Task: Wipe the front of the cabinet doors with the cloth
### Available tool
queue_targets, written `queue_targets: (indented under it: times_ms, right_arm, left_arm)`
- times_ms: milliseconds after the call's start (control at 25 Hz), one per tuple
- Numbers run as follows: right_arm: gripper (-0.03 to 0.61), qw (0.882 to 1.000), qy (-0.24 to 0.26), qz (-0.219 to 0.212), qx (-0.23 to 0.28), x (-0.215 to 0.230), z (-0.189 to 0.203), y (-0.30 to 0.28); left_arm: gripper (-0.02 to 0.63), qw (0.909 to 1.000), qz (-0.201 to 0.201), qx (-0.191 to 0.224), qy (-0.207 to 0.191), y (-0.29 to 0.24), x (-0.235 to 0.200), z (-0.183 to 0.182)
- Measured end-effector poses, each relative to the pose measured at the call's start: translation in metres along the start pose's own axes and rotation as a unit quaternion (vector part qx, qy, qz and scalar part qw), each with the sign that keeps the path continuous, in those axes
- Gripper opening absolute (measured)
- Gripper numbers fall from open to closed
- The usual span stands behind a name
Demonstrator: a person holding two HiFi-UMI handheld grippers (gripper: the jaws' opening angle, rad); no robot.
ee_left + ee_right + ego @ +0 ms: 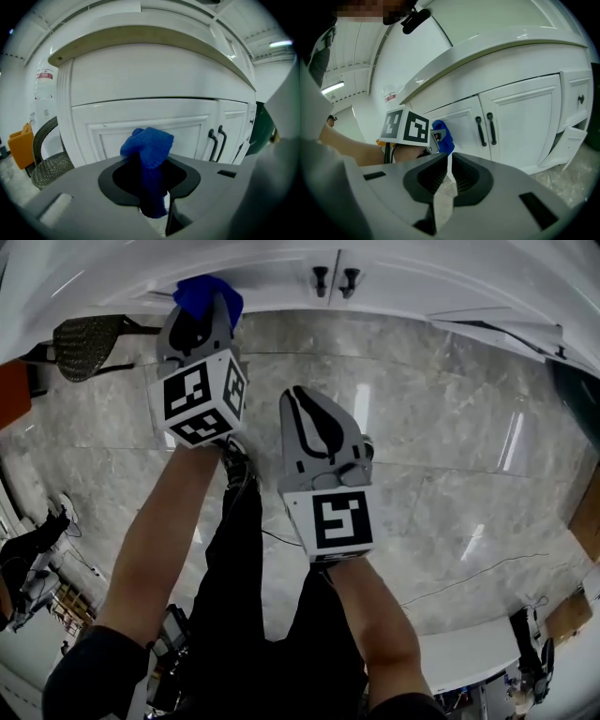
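A blue cloth is bunched between the jaws of my left gripper, which is shut on it. In the left gripper view the cloth sticks up out of the gripper in front of the panelled left cabinet door; whether it touches the door I cannot tell. The white doors carry two black handles at their meeting edge. My right gripper hangs lower and to the right, away from the cabinet, shut with nothing in it. From there the cloth shows left of the handles.
A woven dark chair stands left of the cabinet, with an orange object beyond it. Grey marble floor spreads below. A dark green object is at the cabinet's right end. A lower panel at the right stands ajar.
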State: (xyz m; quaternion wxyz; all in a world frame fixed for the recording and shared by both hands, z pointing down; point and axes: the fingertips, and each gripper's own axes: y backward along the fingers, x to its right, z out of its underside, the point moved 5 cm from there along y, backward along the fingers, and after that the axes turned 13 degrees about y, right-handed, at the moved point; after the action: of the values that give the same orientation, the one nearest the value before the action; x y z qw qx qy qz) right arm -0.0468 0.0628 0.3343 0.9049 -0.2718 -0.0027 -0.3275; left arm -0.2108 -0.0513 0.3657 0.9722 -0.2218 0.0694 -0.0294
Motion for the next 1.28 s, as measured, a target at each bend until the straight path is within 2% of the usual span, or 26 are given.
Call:
queue_targets:
  times_ms: [240, 360, 520, 720, 840, 1000, 1120, 1200, 1280]
  right_arm:
    - [0.029, 1.000, -0.009, 0.019, -0.001, 0.032, 0.013, 0.026]
    - [0.029, 1.000, -0.010, 0.028, -0.004, 0.045, 0.018, 0.036]
    - [0.029, 0.999, -0.009, 0.053, 0.010, 0.062, 0.021, 0.041]
    - [0.029, 0.997, -0.011, 0.069, 0.013, 0.057, 0.026, 0.030]
    - [0.029, 0.997, -0.005, 0.071, 0.002, 0.045, 0.029, 0.014]
    - [0.029, 0.998, -0.006, 0.062, -0.005, 0.023, 0.025, -0.010]
    - [0.029, 0.999, -0.007, 0.040, -0.010, 0.005, 0.025, -0.024]
    - [0.029, 0.999, -0.001, 0.026, -0.019, -0.004, 0.028, -0.032]
    - [0.029, 0.999, 0.004, 0.020, -0.027, -0.005, 0.033, -0.038]
  left_arm:
    - [0.107, 0.9970, 0.063, -0.008, -0.044, -0.010, 0.078, 0.019]
    - [0.107, 0.9942, 0.085, -0.022, -0.062, -0.016, 0.103, 0.031]
    - [0.107, 0.9914, 0.106, -0.033, -0.069, -0.014, 0.117, 0.039]
    - [0.107, 0.9826, 0.179, -0.009, -0.049, 0.013, 0.105, 0.029]
    - [0.107, 0.9869, 0.151, -0.028, -0.048, 0.023, 0.055, 0.038]
    - [0.107, 0.9952, 0.068, -0.057, -0.040, 0.019, -0.037, 0.051]
    - [0.107, 0.9968, 0.011, -0.077, -0.021, 0.009, -0.097, 0.056]
    - [0.107, 0.9960, -0.012, -0.087, -0.019, 0.001, -0.121, 0.060]
    - [0.107, 0.9957, -0.018, -0.088, -0.024, -0.008, -0.127, 0.062]
